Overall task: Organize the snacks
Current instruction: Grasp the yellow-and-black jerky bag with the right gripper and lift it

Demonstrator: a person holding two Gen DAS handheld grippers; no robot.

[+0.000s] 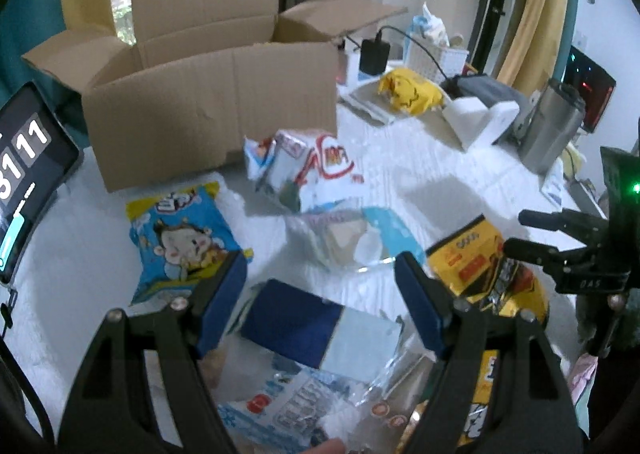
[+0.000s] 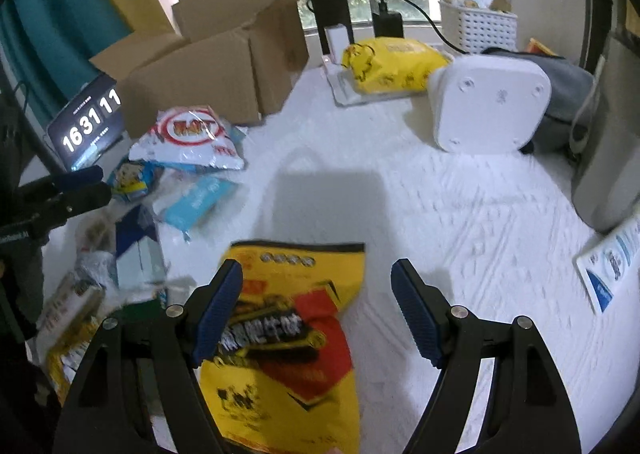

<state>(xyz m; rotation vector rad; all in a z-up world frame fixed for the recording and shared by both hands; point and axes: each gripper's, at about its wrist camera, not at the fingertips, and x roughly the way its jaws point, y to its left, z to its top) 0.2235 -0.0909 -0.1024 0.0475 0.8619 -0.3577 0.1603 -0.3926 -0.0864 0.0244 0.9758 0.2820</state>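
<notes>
My left gripper [image 1: 320, 290] is open above a dark blue and pale packet [image 1: 316, 328] lying on the white table. Around it lie a blue cartoon snack bag [image 1: 176, 238], a white bag with a red ring [image 1: 316, 166], a clear pale-blue packet [image 1: 360, 238] and a yellow bag [image 1: 476, 266]. My right gripper [image 2: 318, 306] is open over that yellow and red snack bag [image 2: 296, 338], which lies flat between the fingers. An open cardboard box [image 1: 208, 102] stands at the back left, and it shows in the right wrist view [image 2: 224, 70].
A tablet showing a clock [image 1: 24, 174] leans at the left. At the back are a yellow pack [image 2: 392, 62], a white basket [image 2: 476, 26], a black charger [image 1: 374, 54], a white appliance [image 2: 488, 106] and a metal flask [image 1: 552, 126]. A leaflet [image 2: 612, 262] lies at the right.
</notes>
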